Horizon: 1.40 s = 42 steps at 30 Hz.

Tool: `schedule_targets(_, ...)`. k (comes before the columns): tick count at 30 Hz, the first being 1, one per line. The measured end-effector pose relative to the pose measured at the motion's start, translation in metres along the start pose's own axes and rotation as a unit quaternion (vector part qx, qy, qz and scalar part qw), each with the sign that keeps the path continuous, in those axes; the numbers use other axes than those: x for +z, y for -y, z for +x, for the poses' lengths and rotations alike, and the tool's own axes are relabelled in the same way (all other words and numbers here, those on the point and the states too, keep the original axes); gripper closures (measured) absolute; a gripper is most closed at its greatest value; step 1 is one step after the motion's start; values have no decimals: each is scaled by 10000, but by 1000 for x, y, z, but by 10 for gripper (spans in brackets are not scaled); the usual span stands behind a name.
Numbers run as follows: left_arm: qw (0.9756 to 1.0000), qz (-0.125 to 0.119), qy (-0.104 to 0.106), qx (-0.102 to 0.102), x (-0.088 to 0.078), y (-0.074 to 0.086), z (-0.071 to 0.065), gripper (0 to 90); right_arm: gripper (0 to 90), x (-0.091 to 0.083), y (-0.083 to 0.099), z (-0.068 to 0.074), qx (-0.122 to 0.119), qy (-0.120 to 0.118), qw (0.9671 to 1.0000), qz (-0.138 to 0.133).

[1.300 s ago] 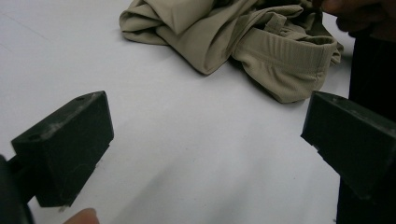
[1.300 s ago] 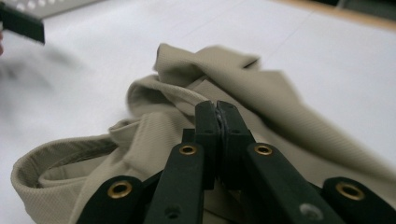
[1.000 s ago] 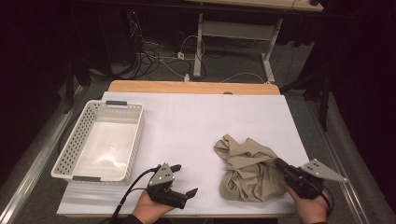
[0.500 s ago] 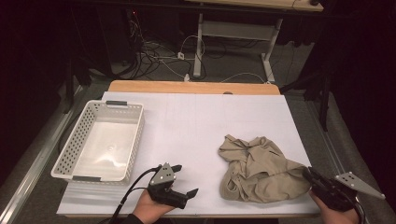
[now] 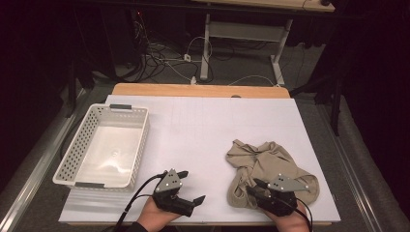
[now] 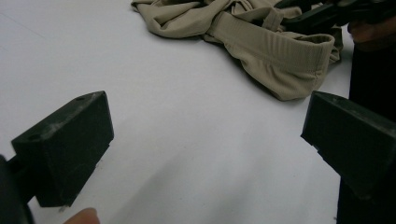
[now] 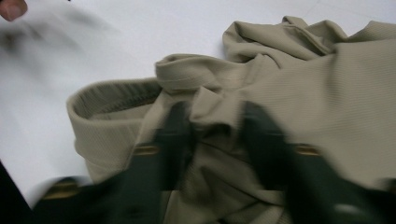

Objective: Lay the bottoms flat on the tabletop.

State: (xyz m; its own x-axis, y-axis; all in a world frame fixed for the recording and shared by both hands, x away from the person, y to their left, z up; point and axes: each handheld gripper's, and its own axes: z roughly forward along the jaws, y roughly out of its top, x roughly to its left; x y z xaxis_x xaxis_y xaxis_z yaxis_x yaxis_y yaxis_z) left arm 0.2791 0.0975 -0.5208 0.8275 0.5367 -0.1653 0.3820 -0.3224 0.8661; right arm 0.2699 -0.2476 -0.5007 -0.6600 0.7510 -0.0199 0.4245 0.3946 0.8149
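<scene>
1. High view: the beige garment (image 5: 263, 166) lay crumpled on the white counter (image 5: 203, 130), near-right part, close to the front edge.
2. Same view: the right tongs (image 5: 255, 185) sat at the garment's near-left edge, w/ the person's right hand (image 5: 290, 220) coming in from the bottom. Grey three-cornered plate on top, tips down among the folds.
3. Same view: the left tongs (image 5: 191, 186) rested on the counter at front centre, held in the left hand (image 5: 154, 217), apart from the garment, jaws spread wide w/ nothing between. Cable trailed off toward the front edge.
4. Same view: a white perforated basket (image 5: 72, 159) stood on the counter's left side, well apart from the garment.
5. Left gripper view: the two black jaws stood far apart, bare white counter between them. The garment (image 6: 275, 51) lay farther off at upper right, ribbed waistband facing the camera. The right tongs (image 6: 322, 14) showed at the top right corner, over the cloth.
6. Right gripper view: blurred. The jaws stood narrow and had just been closing, w/ a raised fold of the garment (image 7: 299, 79) between them. Whether the pads already pinched that fold couldn't be told from the blur. The waistband loop sat at left, counter beyond it.
</scene>
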Motion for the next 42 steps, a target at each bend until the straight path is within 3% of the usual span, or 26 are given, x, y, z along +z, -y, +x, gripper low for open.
schedule_targets(2, 10000, -11, -2, 0, 0, 0, 0, 8, 841, -8, -1, -7, 126, -11, 9998, -171)
schedule_targets(4, 10000, -10, -1, -8, 0, 0, 0, 8, 847, -18, 0, -16, 238, 135, 9990, -361)
schedule_targets(5, 10000, -8, -3, -11, 0, 0, 0, 8, 847, -29, 3, -27, 389, 334, 9973, -519)
schedule_targets(6, 10000, -7, -3, -7, 0, 0, 0, 8, 847, -29, 3, -27, 389, 334, 9973, -519)
schedule_targets(11, 10000, -1, -9, -5, 0, 0, 0, 8, 860, -59, 22, -64, 799, 907, 9904, -664)
schedule_targets(15, 10000, 4, -8, -7, 0, 0, 0, 8, 862, -85, 50, -97, 1353, 1431, 9778, -711)
schedule_targets(18, 10000, 12, -3, -13, 0, 0, 0, 9, 861, -101, 68, -115, 1636, 1761, 9682, -698)
schedule_targets(20, 10000, 25, -6, -7, 1, 0, 0, 9, 854, -105, 75, -121, 1722, 1906, 9642, -664)
schedule_targets(21, 10000, 31, -12, 3, 1, 0, 0, 9, 839, -106, 76, -122, 1753, 1900, 9638, -659)
schedule_targets(23, 10000, 44, -29, 12, 1, -1, 0, 9, 724, -105, 73, -119, 1753, 1845, 9644, -711)
schedule_targets(26, 9999, 109, -69, -4, 2, -2, -2, 15, 606, -100, 62, -109, 1598, 1690, 9693, -797)
schedule_targets(30, 9985, 117, 476, -225, 14, -9, -18, 191, 571, -91, 46, -93, 1346, 1442, 9763, -887)
schedule_targets(32, 9974, 234, 677, -43, 28, -17, -34, 269, 563, -81, 40, -83, 1192, 1267, 9814, -814)
schedule_targets(34, 9959, 336, 806, 229, 43, -26, -50, 283, 563, -79, 39, -81, 1152, 1240, 9824, -796)
schedule_targets(38, 9942, 645, 703, 498, 73, -42, -73, 311, 564, -73, 35, -75, 1055, 1125, 9851, -765)
schedule_targets(40, 9922, 955, 510, 620, 84, -45, -77, 454, 565, -71, 34, -73, 1014, 1076, 9864, -721)
schedule_targets(42, 9927, 968, 570, 448, 84, -45, -72, 658, 567, -68, 34, -71, 954, 1034, 9877, -683)
